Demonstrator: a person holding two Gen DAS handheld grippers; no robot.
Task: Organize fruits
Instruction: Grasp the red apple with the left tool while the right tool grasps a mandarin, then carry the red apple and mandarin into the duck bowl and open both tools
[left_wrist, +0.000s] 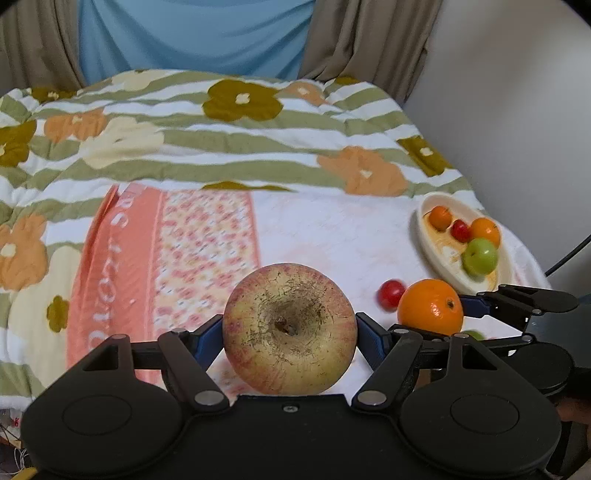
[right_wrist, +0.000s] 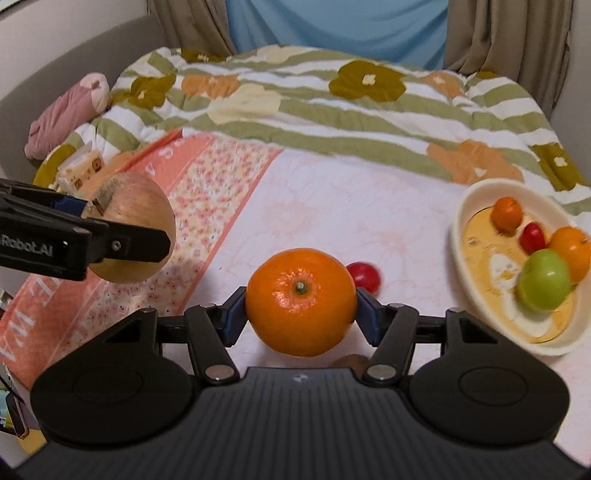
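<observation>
A large yellow-red apple (left_wrist: 290, 314) sits between the blue pads of my left gripper (left_wrist: 290, 332), which is shut on it above the bed. The right wrist view shows that apple (right_wrist: 136, 210) in the left gripper (right_wrist: 110, 225) at the left. My right gripper (right_wrist: 301, 314) is shut on an orange (right_wrist: 301, 291); the left wrist view shows the orange (left_wrist: 430, 310) in it (left_wrist: 436, 317). A cream bowl (right_wrist: 461, 236) to the right holds two small oranges, a red fruit and a green apple (right_wrist: 543, 280). One small red fruit (right_wrist: 365, 277) lies on the blanket just beyond the orange.
A floral quilt (left_wrist: 229, 147) covers the far half of the bed. A pink cushion (right_wrist: 70, 110) and a small carton (right_wrist: 79, 170) lie at the far left. Curtains hang behind; a wall (left_wrist: 517, 110) runs close along the right, with the bowl (left_wrist: 424, 229) near that edge.
</observation>
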